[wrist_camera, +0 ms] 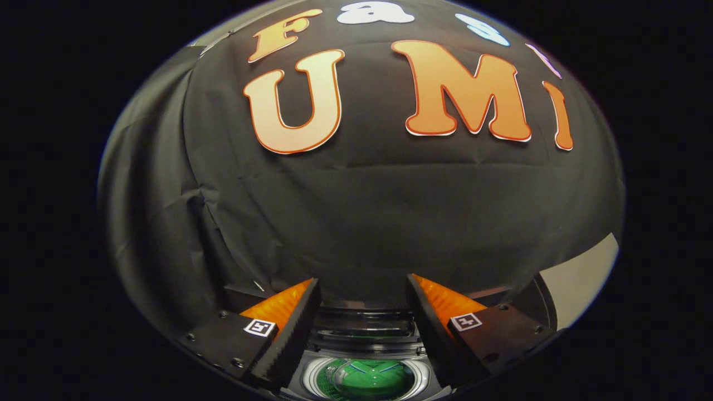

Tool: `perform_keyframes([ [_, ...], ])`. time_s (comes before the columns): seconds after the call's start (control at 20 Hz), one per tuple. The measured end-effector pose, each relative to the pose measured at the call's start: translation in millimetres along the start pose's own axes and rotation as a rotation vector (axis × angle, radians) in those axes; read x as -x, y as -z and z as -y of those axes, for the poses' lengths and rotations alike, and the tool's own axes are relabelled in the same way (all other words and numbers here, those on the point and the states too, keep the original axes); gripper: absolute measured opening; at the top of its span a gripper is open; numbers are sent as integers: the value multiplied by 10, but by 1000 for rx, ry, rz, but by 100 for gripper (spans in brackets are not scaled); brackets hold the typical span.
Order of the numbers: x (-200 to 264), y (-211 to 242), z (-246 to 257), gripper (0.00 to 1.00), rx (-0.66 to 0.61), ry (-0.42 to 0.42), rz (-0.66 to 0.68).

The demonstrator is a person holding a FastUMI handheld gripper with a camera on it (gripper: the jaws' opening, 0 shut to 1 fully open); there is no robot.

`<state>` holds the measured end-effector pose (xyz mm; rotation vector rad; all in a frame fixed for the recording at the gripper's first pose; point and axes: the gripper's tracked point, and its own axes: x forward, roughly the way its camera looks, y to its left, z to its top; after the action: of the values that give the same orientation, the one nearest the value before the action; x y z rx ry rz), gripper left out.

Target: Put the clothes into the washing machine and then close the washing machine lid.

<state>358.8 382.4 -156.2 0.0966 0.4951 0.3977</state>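
- Black cloth wall (362,211) faced at close range, well beyond the fingers; risked a bump on any forward swing, with the camera aimed mostly at it rather than down at the work.
- Found the washing machine (365,334) low between the fingers, its top open; risked misjudging the reach into it, seeing so little of it from this angle.
- Took the dark panel just behind the opening for the lid (362,318), apparently still up, though could not tell for certain; risked a slip or a slam when pushing it down with bare fingertips.
- Made out a pale round drum rim (309,379) below; risked catching a fingertip on it when dipping in.
- Judged the green mass (365,379) inside the drum to be the clothes, probably already loaded; risked closing too soon if any cloth hung over the rim, hidden under the fingers.
- Saw the gripper (363,279) spread wide, released and holding nothing; risked snagging the lid's edge with the fingers so far apart.
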Motion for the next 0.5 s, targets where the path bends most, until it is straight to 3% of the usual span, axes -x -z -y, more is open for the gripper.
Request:
perform_keyframes([
  [0.25,-173,145,99,98,8,18,-43],
  [0.5,-53,188,79,99,22,32,-8],
])
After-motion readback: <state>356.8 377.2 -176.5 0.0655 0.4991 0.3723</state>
